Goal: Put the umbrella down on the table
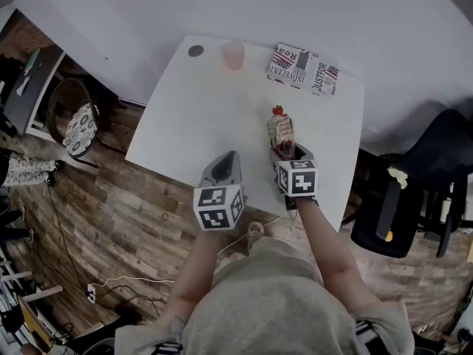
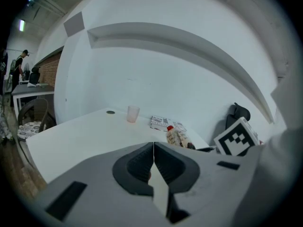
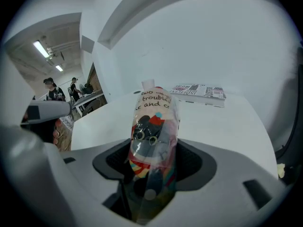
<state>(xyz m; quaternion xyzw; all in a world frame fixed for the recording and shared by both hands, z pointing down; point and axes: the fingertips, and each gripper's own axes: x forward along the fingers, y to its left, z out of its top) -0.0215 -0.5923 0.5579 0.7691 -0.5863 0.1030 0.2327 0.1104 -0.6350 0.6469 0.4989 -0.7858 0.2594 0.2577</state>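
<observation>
One umbrella (image 1: 281, 132), one pink cup (image 1: 233, 55), one flag-printed box (image 1: 303, 69) and one white table (image 1: 199, 117).

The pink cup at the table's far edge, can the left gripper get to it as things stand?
Probably yes: only bare table lies between the empty, shut left gripper and the cup.
</observation>
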